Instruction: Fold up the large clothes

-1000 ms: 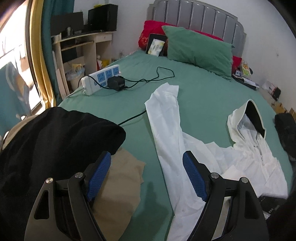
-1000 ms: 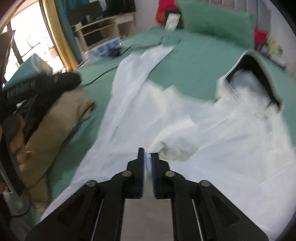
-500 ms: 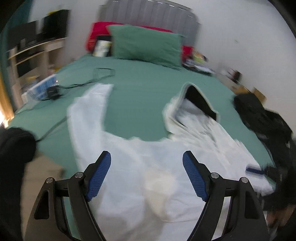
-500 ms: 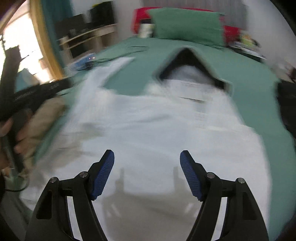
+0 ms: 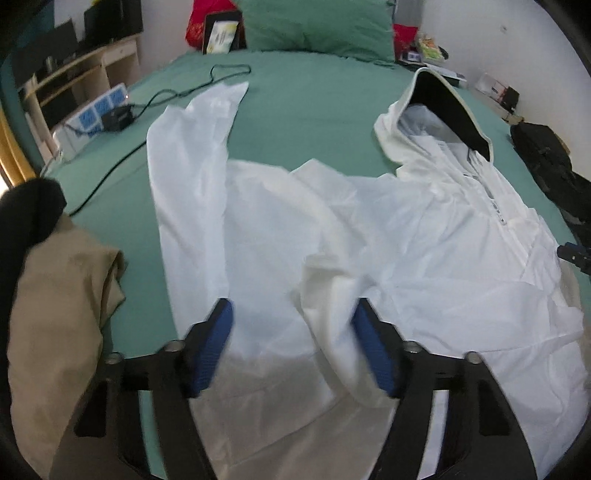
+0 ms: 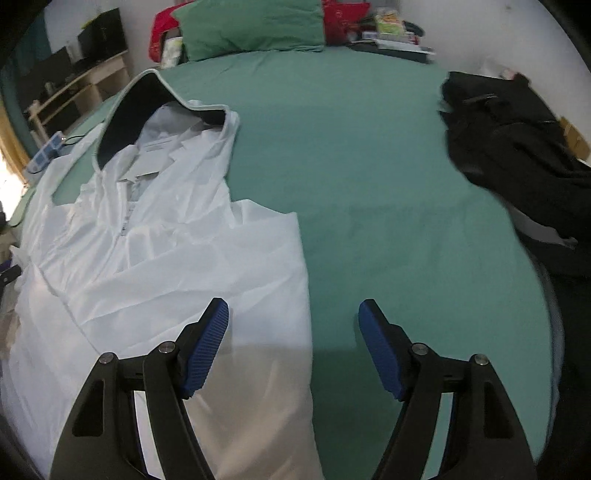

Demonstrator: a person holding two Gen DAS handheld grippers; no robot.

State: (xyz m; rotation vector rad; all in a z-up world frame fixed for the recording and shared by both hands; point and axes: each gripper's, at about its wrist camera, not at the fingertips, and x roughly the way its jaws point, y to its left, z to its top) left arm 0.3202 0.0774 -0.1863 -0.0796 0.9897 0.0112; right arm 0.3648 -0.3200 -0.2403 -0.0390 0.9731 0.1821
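A white hooded jacket (image 5: 369, 221) lies spread front up on the green bed sheet (image 5: 314, 110), its dark-lined hood (image 5: 443, 96) toward the pillows and one sleeve (image 5: 192, 147) stretched out at the left. My left gripper (image 5: 295, 332) hangs low over the jacket's lower part, its jaws closing, with a raised fold of white fabric (image 5: 325, 280) between them, close to the right pad. My right gripper (image 6: 293, 332) is over the jacket's (image 6: 166, 240) right edge, jaws wide but closing slightly. That edge and bare sheet (image 6: 388, 184) lie between them, and the pads press on nothing.
A tan garment (image 5: 55, 295) and a black one (image 5: 26, 214) lie at the bed's left side. A power strip (image 5: 92, 118) with a black cable sits at the far left. Black clothes (image 6: 517, 147) are heaped at the right edge. Pillows (image 6: 251, 26) lie at the head.
My right gripper let go of the white fold, opened, and swung right to the jacket's edge. My left gripper moved from the tan and black clothes over the jacket, lower, with its jaws narrower.
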